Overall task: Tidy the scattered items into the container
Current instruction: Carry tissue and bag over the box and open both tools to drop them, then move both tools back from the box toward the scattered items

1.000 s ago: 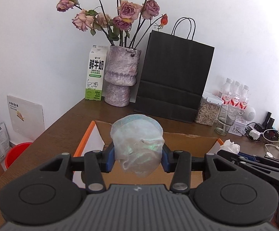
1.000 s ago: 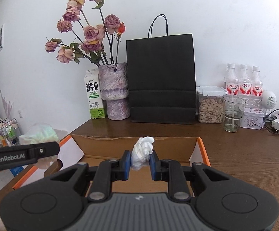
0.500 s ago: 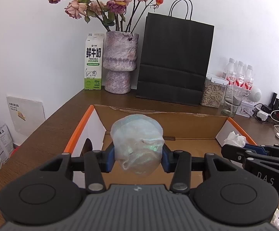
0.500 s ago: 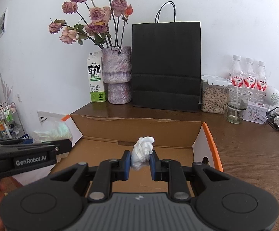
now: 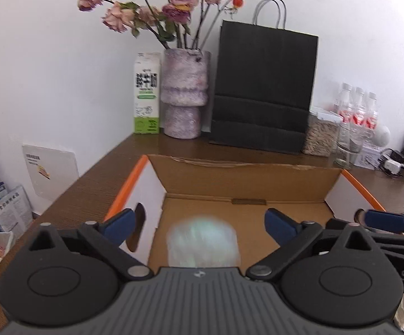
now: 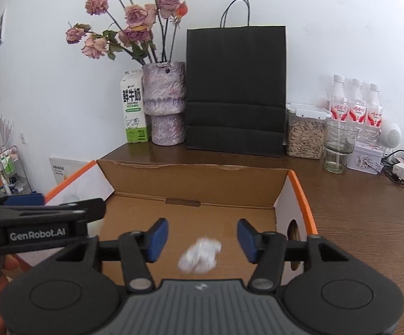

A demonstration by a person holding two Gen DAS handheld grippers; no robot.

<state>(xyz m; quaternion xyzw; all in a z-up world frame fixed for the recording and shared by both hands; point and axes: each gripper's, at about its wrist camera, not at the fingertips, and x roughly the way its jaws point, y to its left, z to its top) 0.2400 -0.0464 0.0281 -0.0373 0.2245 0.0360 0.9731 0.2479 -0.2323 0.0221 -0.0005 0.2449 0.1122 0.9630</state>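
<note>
Both tools just opened – bag (image 5: 203, 241) and tissue (image 6: 200, 255) loose over box (image 5: 246, 177)

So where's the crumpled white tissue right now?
In the right wrist view the crumpled white tissue sits between the right gripper's open blue pads, touching neither, over the cardboard box's brown floor.

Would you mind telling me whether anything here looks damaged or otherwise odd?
Only small things. The cardboard box's back wall has a ragged, torn top edge. The pale plastic wad and white tissue appear blurred between jaws that have just been opening, touching neither pad.
</note>
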